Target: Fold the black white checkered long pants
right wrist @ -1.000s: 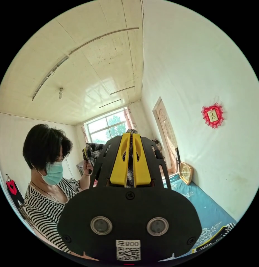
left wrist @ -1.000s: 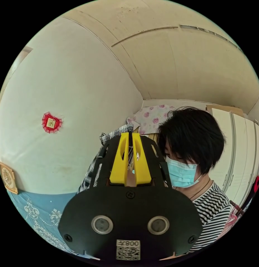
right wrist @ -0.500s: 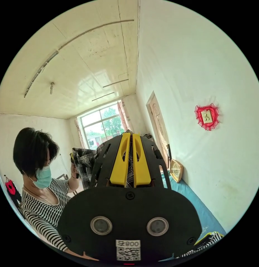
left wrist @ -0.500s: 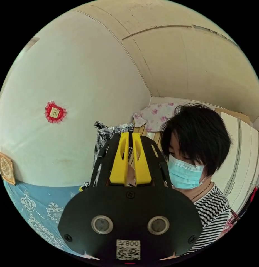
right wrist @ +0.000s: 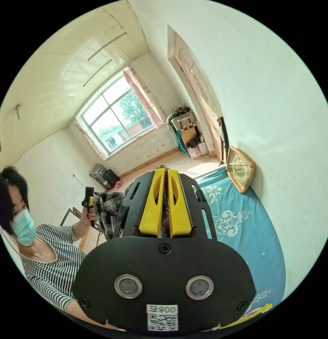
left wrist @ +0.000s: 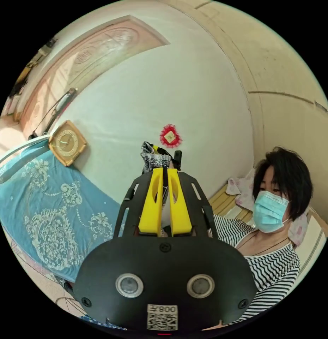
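A: Where are the checkered pants (right wrist: pixel 107 208)?

B: Up in the air, held betw. both claws. In the right gripper view the black-and-white cloth runs from the right claw (right wrist: pixel 166 174) across to the left claw (right wrist: pixel 89 200), which the person's hand grips by its handle. Fabric sits betw. the right claw's yellow jaws, which are nearly together, both pressing on it.

A: And the left gripper view?

B: The left claw (left wrist: pixel 165 173) has its yellow jaws close together w/ a strip of the checkered pants (left wrist: pixel 152 161) pinched betw. them. Beyond the tips the cloth bunches up, and the right claw (left wrist: pixel 168 157) shows there, partly hidden by the fabric.

A: So both clamped on the pants?

B: Yes, each end gripped, cloth hanging betw. them.

A: What's around?

B: The person (right wrist: pixel 40 247) in a striped top and a mask is at the lower left of the right gripper view, arm raised. A bed w/ a blue patterned cover (right wrist: pixel 248 229) lies along a pale wall. A gold-framed clock (right wrist: pixel 240 168) leans against that wall on the bed. A red heart-shaped ornament (left wrist: pixel 170 135) hangs on the wall, seen just past the bunched cloth. A window (right wrist: pixel 116 120) and a door (right wrist: pixel 194 81) are farther off.
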`<state>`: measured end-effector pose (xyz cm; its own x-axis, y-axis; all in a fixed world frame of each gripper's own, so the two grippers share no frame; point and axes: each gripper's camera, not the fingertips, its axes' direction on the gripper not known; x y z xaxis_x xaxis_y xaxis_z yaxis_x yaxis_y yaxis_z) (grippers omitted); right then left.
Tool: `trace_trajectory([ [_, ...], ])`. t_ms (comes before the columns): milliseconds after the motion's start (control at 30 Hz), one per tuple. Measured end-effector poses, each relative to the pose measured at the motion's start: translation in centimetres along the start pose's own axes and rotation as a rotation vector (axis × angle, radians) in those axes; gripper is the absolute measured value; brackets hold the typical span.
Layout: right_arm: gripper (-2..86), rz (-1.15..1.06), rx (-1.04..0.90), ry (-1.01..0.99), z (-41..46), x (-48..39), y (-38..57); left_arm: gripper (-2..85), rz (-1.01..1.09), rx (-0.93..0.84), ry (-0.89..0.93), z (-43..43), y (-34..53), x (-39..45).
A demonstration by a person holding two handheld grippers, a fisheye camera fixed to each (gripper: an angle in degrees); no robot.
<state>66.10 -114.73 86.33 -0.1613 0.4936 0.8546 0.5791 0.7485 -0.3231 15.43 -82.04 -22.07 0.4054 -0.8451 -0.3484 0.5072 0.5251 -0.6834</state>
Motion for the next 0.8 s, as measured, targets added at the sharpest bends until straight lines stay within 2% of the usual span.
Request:
trace_trajectory([
  [33, 2.1, 0.023, -0.056, -0.003, 4.9, 2.7, -1.2, 2.5, -0.026, 0.012, -0.038, -1.2, -0.9, -2.4],
  [100, 2.7, 0.084, -0.171, -0.002, 12.7, 7.1, -2.5, 2.7, -0.156, 0.015, -0.200, -5.9, -4.1, -12.9],
  [167, 3.8, 0.219, -0.320, 0.049, 22.2, 12.8, -2.7, 2.7, -0.262, 0.000, -0.336, -9.5, -5.6, -20.4],
  [267, 5.2, 0.335, -0.424, 0.093, 29.4, 18.2, -1.2, 2.8, -0.493, -0.029, -0.525, -15.6, -6.6, -31.0],
  [333, 5.7, 0.379, -0.436, 0.089, 31.2, 21.0, 0.2, 2.8, -0.614, 0.009, -0.528, -19.0, -6.3, -35.4],
  [433, 5.7, 0.446, -0.437, 0.055, 31.1, 25.5, 3.5, 2.8, -0.737, 0.000, -0.548, -22.4, -6.0, -39.6],
  [600, 4.0, 0.620, -0.359, 0.003, 25.5, 30.7, 12.7, 2.9, -0.911, -0.193, -0.518, -23.0, -5.7, -44.9],
  [800, 3.5, 0.925, -0.145, 0.041, 15.0, 32.7, 28.7, 3.2, -0.940, -0.414, -0.499, -21.7, -9.2, -49.3],
])
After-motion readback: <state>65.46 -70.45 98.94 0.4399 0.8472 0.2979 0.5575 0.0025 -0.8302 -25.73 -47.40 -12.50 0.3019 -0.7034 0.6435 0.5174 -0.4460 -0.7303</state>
